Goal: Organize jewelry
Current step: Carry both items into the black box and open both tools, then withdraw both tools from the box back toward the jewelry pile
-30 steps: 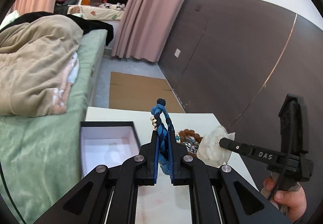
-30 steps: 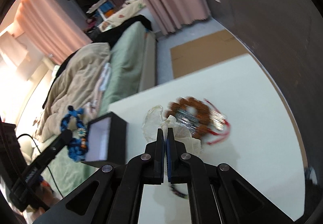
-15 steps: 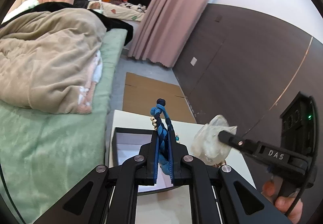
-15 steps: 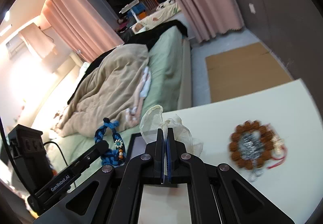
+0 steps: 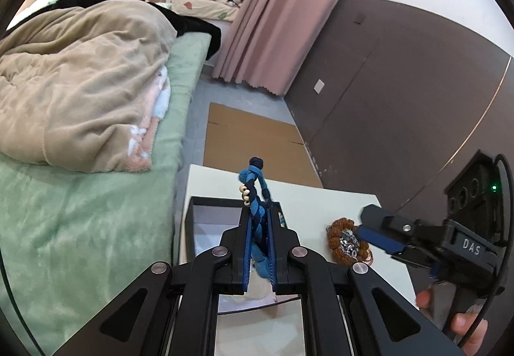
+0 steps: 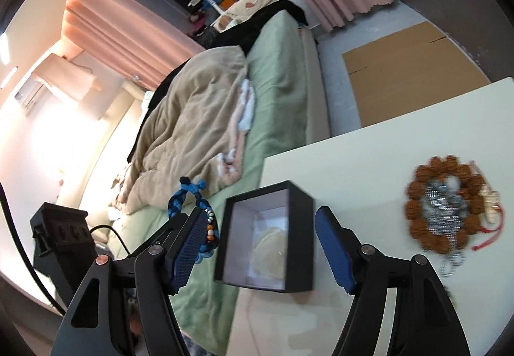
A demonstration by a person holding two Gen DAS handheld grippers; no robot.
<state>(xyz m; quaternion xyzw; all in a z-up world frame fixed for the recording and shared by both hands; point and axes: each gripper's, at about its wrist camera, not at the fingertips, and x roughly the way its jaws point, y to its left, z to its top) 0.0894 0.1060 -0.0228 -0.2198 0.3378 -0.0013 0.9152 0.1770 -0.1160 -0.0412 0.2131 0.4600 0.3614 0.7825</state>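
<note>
Jewelry is in three spots right now: a blue braided bracelet (image 5: 257,221) is pinched between the fingers of the left gripper (image 5: 258,246), low in the centre of the left wrist view; a brown bead bracelet (image 6: 449,205) with a silvery chain piece inside its ring lies on the white table (image 6: 369,169) at the right of the right wrist view; and a pale, translucent pouch-like thing (image 6: 270,246) sits on the floor of the open black box (image 6: 266,237) in the lower middle of that view. The right gripper (image 6: 260,253) is spread wide and holds nothing, with the box showing between its two blue pads (image 6: 334,256). In the right wrist view the left gripper (image 6: 189,246) hangs just left of the box, over the green bed edge rather than over the opening, the braid sticking up out of its tips. The step in hand looks like loading the box: one item is in, and the blue bracelet seems next. The next move probably calls for shifting the left gripper rightward in that view until the braid hangs above the opening, lowering it inside the walls, and only then parting the fingers. The braid is soft and may cling to a pad or drape over the box rim, so a low release would help. The free right gripper is well placed to go for the bead bracelet, which lies near the box but well clear of it.
</note>
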